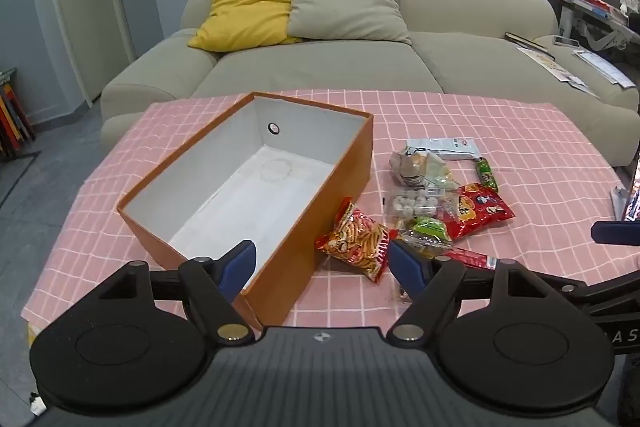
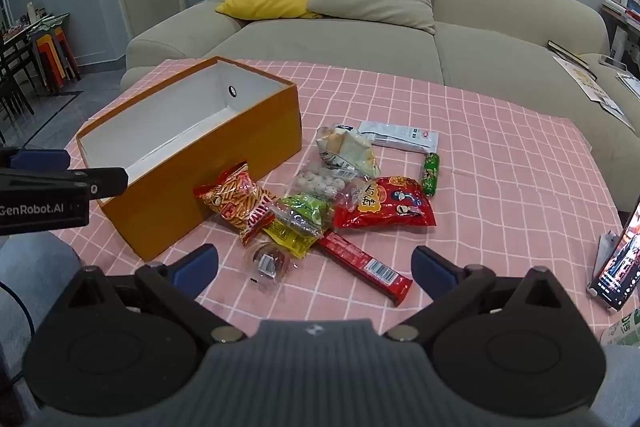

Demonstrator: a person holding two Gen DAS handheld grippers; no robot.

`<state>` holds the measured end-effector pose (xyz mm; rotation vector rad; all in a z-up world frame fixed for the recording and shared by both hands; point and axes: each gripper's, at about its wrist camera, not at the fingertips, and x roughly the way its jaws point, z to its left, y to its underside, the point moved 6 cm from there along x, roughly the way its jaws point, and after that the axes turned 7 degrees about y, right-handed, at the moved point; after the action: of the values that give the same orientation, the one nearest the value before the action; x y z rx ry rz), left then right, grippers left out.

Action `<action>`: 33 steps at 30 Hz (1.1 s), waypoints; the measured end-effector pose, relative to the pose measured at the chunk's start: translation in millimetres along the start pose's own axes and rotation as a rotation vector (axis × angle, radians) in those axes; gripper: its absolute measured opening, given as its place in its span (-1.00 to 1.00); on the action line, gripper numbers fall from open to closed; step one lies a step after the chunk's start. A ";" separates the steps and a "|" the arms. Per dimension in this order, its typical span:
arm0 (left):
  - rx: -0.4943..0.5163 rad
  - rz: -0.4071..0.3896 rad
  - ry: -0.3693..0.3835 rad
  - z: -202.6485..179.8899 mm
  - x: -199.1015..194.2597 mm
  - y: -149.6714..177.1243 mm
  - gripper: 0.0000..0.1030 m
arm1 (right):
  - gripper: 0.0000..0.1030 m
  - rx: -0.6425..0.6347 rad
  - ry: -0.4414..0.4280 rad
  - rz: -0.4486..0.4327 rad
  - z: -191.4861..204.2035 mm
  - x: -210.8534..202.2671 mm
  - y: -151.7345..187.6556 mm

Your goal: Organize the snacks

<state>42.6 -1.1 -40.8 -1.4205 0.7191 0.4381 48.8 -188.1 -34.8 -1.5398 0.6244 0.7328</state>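
The left tongs (image 1: 322, 263) stand spread wide with nothing between their blue pads, tilted down over the near right corner of the open orange cardboard box with a white inside (image 1: 256, 195). The right tongs (image 2: 314, 265) are likewise released and empty, angled down above the near end of the snack pile.

The box sits empty on the surface covered by a pink checked cloth (image 2: 500, 167), with the snacks heaped just to its right. An orange-and-red bag of stick-shaped crisps (image 2: 236, 201) leans against the box's long outer wall. Beside it lies a clear packet with green and yellow contents (image 2: 298, 223), and in front of that a small round clear-wrapped sweet (image 2: 270, 261). A long red bar wrapper with a barcode (image 2: 364, 263) lies flat on the cloth, closest to the right tongs. Further back are a red foil bag with cartoon faces (image 2: 388, 205), a clear tray of pale round balls (image 2: 320, 181), a crumpled pale green-and-beige bag (image 2: 348, 147), a small green sausage-shaped stick (image 2: 430, 173) and a flat white pouch (image 2: 400, 135).

A propped-up phone with a lit screen (image 2: 618, 263) stands at the right edge of the surface. Behind it all is a beige sofa (image 1: 360, 63) with a yellow cushion (image 1: 248, 11).
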 end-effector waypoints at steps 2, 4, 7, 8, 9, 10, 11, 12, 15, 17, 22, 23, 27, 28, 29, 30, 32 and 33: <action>-0.011 0.021 0.010 0.8 4.8 2.5 0.71 | 0.93 0.000 -0.002 0.003 0.0 0.4 0.1; 0.006 0.036 0.002 -6.9 6.2 0.2 0.67 | 0.93 0.001 -0.003 0.004 0.2 0.7 0.1; -0.017 0.017 0.024 -2.8 2.2 3.3 0.67 | 0.93 0.003 -0.005 0.006 -0.2 1.4 0.2; -0.013 0.017 0.025 -4.1 4.3 3.5 0.67 | 0.93 0.003 -0.005 0.005 -0.1 1.4 0.1; -0.014 0.016 0.029 0.0 1.2 1.7 0.67 | 0.93 0.002 -0.005 0.003 0.1 1.3 0.0; -0.012 0.014 0.025 -0.4 1.1 1.8 0.67 | 0.93 0.001 -0.005 0.002 0.6 0.9 1.2; -0.010 0.014 0.023 0.5 0.8 1.7 0.67 | 0.93 0.001 -0.005 0.000 -0.1 2.2 4.2; -0.009 0.015 0.018 1.1 0.2 1.4 0.67 | 0.93 -0.001 -0.005 -0.002 0.7 1.9 4.8; -0.011 0.019 0.029 2.3 0.7 1.3 0.68 | 0.93 -0.003 -0.006 -0.006 -0.5 0.3 3.8; -0.014 0.020 0.031 3.4 0.1 1.0 0.67 | 0.93 -0.002 -0.007 -0.002 -0.5 1.5 1.8; -0.007 0.026 0.041 2.2 1.9 1.8 0.67 | 0.93 -0.003 -0.004 0.003 1.0 3.7 -0.6; -0.004 0.027 0.041 1.3 2.1 2.1 0.67 | 0.93 -0.003 -0.004 0.004 1.0 3.5 -1.2; 0.004 0.026 0.042 -0.1 2.5 1.8 0.67 | 0.93 -0.003 -0.004 0.004 1.1 3.3 -1.5; 0.006 0.026 0.040 -0.1 2.7 1.5 0.67 | 0.93 -0.003 -0.004 0.004 1.2 3.3 -1.4; 0.005 0.025 0.038 0.1 2.6 1.7 0.67 | 0.93 -0.003 -0.003 0.004 1.2 3.3 -1.3; 0.005 0.025 0.037 0.4 2.5 2.1 0.67 | 0.93 -0.004 -0.003 0.004 1.2 3.4 -1.3; 0.002 0.026 0.040 0.7 2.9 2.4 0.67 | 0.93 -0.004 -0.003 0.005 1.2 3.7 -1.3; -0.001 0.026 0.042 0.3 2.8 2.7 0.67 | 0.93 -0.003 -0.003 0.004 1.1 3.8 -1.3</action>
<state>42.9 -0.8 -44.6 -1.4257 0.7719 0.4300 52.1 -186.8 -36.9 -1.5404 0.6246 0.7400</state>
